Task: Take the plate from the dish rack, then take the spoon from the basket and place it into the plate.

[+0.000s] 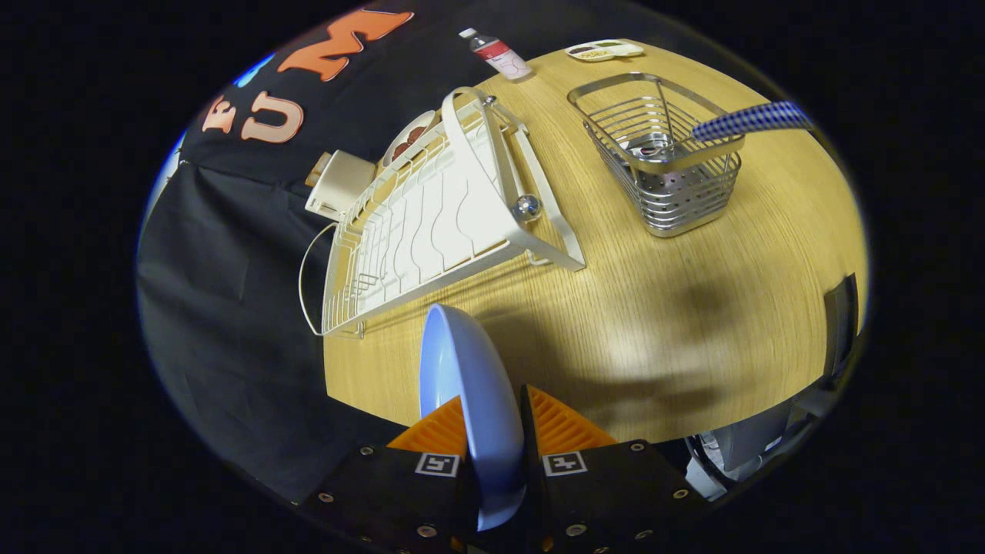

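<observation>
A pale blue plate (473, 385) stands on edge between my fingers, and my gripper (492, 419) is shut on its rim, holding it above the wooden table (654, 323). Beyond the plate lies the white wire dish rack (431, 223), with no dishes in its slots. To the right of the rack stands a metal wire basket (662, 165). A spoon with a blue-and-white checked handle (750, 119) leans out of the basket toward the right.
A small bottle (499, 55) and a flat tray with food (604, 50) lie at the table's far side. A cream box (338, 183) and a patterned dish (408, 138) sit behind the rack. The table's near edge runs just ahead of my fingers.
</observation>
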Available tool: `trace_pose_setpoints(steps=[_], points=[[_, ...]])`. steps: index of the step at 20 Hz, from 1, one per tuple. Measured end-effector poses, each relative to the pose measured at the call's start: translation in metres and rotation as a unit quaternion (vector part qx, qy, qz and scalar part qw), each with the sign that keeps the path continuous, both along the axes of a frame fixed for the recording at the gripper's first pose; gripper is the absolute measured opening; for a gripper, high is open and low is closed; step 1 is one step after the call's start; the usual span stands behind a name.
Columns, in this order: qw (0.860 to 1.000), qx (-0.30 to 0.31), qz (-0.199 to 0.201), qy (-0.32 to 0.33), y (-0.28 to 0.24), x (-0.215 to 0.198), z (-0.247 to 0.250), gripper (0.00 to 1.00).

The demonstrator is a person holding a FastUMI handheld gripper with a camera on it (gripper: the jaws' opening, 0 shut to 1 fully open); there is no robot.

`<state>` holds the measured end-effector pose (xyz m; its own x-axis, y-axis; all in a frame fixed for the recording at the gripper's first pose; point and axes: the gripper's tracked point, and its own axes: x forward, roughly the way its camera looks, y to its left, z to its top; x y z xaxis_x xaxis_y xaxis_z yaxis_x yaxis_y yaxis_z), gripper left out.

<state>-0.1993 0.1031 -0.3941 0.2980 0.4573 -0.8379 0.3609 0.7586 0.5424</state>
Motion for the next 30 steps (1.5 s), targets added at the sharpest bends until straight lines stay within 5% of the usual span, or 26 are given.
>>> trace_pose_setpoints(steps=[11, 16, 20, 24, 30], points=[[0.997, -0.018, -0.069, 0.012, 0.008, 0.023, -0.019, 0.30], [0.996, -0.046, -0.070, -0.019, -0.004, 0.034, -0.008, 0.58], [0.994, -0.083, -0.032, -0.069, -0.014, 0.041, 0.014, 0.70], [0.979, -0.146, 0.010, -0.142, -0.037, 0.047, 0.041, 0.84], [0.940, -0.252, 0.039, -0.228, -0.095, 0.048, 0.068, 0.86]])
